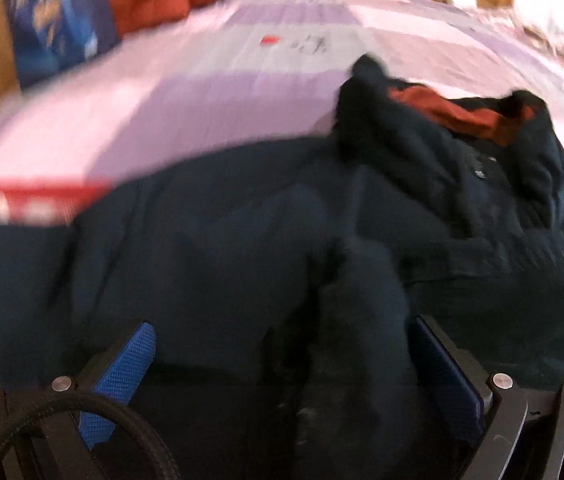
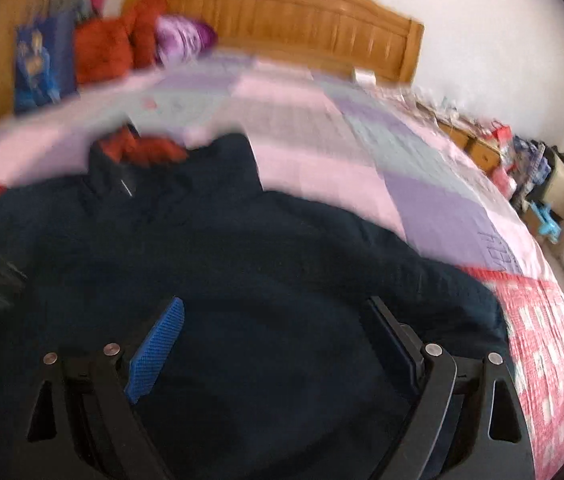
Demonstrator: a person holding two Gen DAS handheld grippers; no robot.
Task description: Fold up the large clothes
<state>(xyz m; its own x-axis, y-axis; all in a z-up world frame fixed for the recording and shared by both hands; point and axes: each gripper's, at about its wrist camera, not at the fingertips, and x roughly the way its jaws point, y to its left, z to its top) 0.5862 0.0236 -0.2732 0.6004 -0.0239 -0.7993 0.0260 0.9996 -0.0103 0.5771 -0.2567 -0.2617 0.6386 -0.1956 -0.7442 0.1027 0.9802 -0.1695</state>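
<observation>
We read no text anywhere, both views too blurred. Dark marks + red patch on bedspread [image 1: 302, 46] illegible. Purple lettering on bedspread edge, right wrist view, can't make out. Small tag on dark jacket [image 1: 479, 174] unreadable. Blue bag [image 2: 40, 68] print: no legible words.

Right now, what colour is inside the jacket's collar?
Rusty orange-red lining inside the dark navy jacket; clearest in the left wrist view.

This is a bedroom in a home — there is a big bed [image 2: 322, 120] with a wooden headboard [image 2: 282, 12], red pillows [image 2: 102, 52] and a pink and purple blanket [image 1: 162, 112].
</observation>
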